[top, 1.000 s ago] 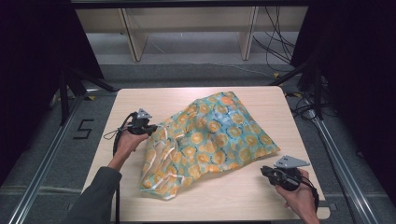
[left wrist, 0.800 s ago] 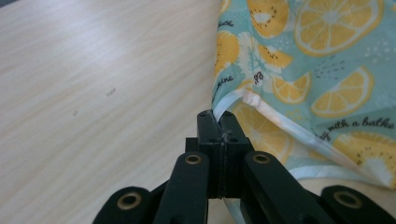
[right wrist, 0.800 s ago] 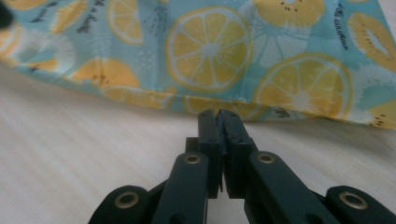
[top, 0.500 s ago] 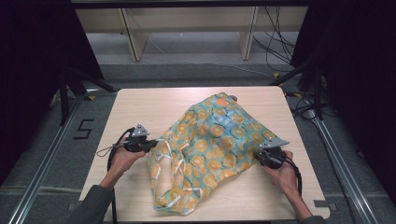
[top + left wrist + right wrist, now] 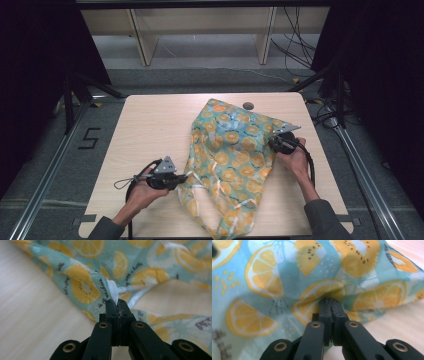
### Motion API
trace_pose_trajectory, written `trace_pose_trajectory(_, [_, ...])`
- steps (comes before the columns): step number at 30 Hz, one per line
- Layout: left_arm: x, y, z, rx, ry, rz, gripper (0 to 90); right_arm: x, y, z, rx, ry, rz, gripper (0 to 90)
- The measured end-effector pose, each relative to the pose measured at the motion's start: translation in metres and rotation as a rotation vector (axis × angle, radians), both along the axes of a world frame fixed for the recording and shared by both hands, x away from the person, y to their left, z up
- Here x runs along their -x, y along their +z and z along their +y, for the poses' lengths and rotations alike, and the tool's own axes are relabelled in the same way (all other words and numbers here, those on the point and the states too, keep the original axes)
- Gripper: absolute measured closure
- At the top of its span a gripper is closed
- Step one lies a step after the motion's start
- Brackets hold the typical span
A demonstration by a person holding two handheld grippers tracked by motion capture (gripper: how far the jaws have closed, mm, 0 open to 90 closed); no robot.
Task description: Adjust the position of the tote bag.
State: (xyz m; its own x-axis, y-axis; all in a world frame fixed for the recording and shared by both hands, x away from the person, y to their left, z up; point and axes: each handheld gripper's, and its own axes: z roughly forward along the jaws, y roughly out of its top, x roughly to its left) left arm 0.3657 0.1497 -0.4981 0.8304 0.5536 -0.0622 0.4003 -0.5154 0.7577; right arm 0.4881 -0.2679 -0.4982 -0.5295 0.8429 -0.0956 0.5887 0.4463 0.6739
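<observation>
Both tools are clamped tight on the cloth. Left tool [image 5: 181, 178] sits near the front-left part of the desk [image 5: 150, 120], its jaws closed on a fold at the left edge of the lemon-print cloth [image 5: 232, 160]; in the left gripper view [image 5: 116, 305] the two black jaws meet with a white hem strip and a bit of teal fabric pinched between them. Right tool [image 5: 272, 142] lies at the right side of the desk, held in the person's right hand [image 5: 295, 160], its jaws closed on the cloth's right edge; in the right gripper view [image 5: 329, 305] the jaws press together with the fabric gathered into a pucker at their tips.

The cloth, teal with yellow and orange citrus slices, lies rumpled across the middle and right half of the desk, running from just beside a small round hole [image 5: 248, 106] near the far edge down to the front edge. The person's left hand [image 5: 142, 187] grips the left tool from the front.
</observation>
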Motion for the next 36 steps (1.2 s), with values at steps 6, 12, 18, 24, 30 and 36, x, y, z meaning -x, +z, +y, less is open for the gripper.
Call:
trace_pose_trajectory(6, [0.018, 0.0, -0.035, -0.012, -0.122, 0.052, 88.9, -0.021, 0.005, 0.007, 0.042, 0.045, -0.009, 88.1])
trace_pose_trajectory(12, [0.012, 0.017, -0.02, 0.094, -0.043, 0.061, 67.1, -0.003, 0.032, -0.009, -0.035, 0.024, -0.084, 84.1])
trace_pose_trajectory(18, [-0.019, 0.039, 0.014, 0.271, 0.171, 0.145, 44.3, 0.056, 0.042, -0.014, -0.115, 0.064, -0.055, 62.2])
trace_pose_trajectory(24, [-0.068, 0.029, 0.006, 0.062, 0.346, 0.098, 31.3, 0.086, 0.042, -0.016, -0.136, 0.015, 0.016, 40.9])
trace_pose_trajectory(30, [-0.103, 0.006, -0.001, 0.043, 0.415, 0.155, 29.9, 0.088, 0.029, -0.013, -0.181, -0.026, 0.105, 32.0])
trace_pose_trajectory(36, [-0.112, -0.012, -0.005, 0.075, 0.329, 0.141, 62.2, 0.088, 0.011, 0.001, -0.15, -0.062, 0.151, 35.3])
